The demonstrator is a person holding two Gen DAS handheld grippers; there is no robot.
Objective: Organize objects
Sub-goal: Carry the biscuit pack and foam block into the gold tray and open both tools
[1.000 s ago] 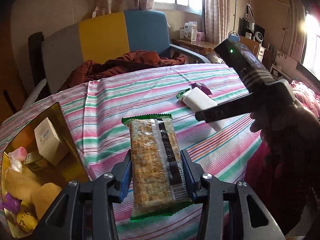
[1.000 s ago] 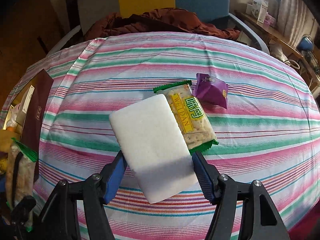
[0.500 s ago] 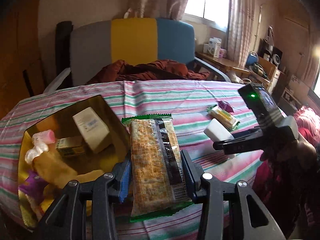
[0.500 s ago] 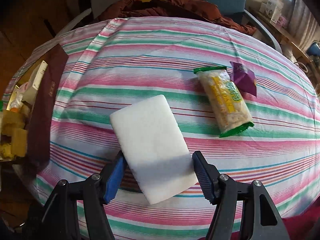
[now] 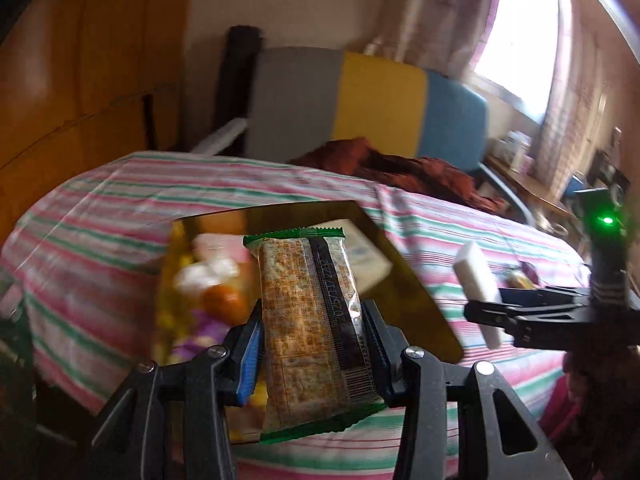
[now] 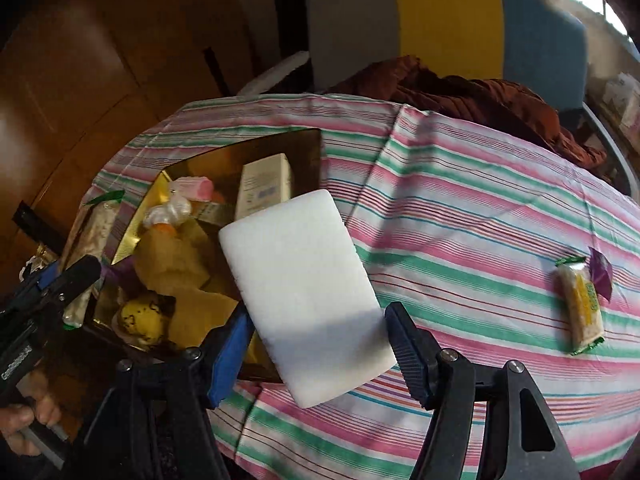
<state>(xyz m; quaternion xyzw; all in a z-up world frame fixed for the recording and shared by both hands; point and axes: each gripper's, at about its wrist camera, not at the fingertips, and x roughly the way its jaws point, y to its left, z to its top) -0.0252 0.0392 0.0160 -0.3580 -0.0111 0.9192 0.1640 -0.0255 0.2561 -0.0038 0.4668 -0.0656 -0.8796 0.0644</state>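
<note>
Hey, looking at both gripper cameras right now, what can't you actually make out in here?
- Gold box floor, right wrist view: hidden by the white block.
- Box contents, left wrist view: motion-blurred, partly behind the cracker packet.
- Purple wrapper, right wrist view: too small to read.
- Right gripper, left wrist view: fingertips hidden behind the block.

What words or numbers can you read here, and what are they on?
"712348": by the barcode on the green-edged cracker packet in the left hand-held gripper.
"2025/11...": same packet; the rest blurs.
Cream box, yellow-label cracker packet: print too blurred.
</note>
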